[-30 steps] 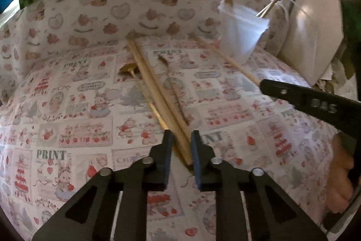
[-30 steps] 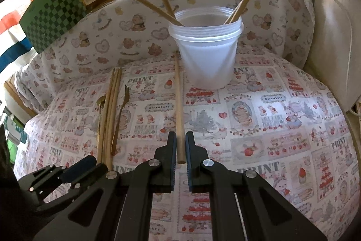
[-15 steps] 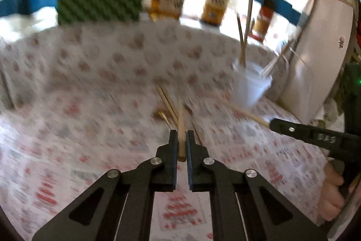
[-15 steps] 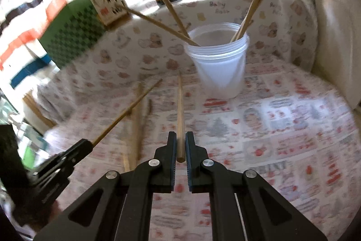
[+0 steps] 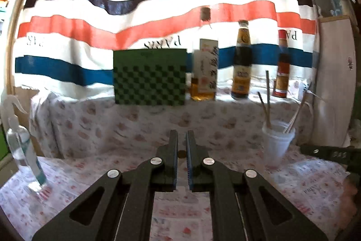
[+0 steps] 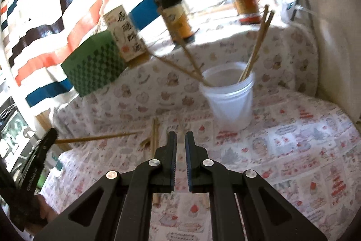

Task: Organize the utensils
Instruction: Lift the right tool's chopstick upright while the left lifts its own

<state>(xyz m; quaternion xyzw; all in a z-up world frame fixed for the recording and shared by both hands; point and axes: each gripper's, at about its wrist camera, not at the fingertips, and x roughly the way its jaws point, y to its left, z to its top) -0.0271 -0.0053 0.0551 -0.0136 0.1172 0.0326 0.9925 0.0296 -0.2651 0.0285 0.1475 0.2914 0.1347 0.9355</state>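
Observation:
My left gripper (image 5: 181, 137) is shut on a wooden chopstick (image 5: 181, 154), which shows end-on between the pads. From the right wrist that gripper (image 6: 53, 134) holds the chopstick (image 6: 97, 138) level above the cloth, tip pointing right. My right gripper (image 6: 179, 139) is shut on another chopstick, seen only faintly between the pads, aimed toward the white plastic cup (image 6: 227, 101). The cup (image 5: 277, 143) holds several chopsticks (image 6: 257, 49). More chopsticks (image 6: 154, 134) lie on the printed cloth ahead of the right fingers.
Sauce bottles (image 5: 241, 64) and a green checkered box (image 5: 150, 77) line the ledge behind the cup. A spray bottle (image 5: 20, 150) stands at the left. A white board (image 5: 334, 83) flanks the cup on the right. A hand shows at the lower right (image 5: 347, 195).
The left gripper closed on one chopstick from the pair on the cloth, lifted it and tipped up toward level. The right gripper rose with its chopstick, nearer the cup.

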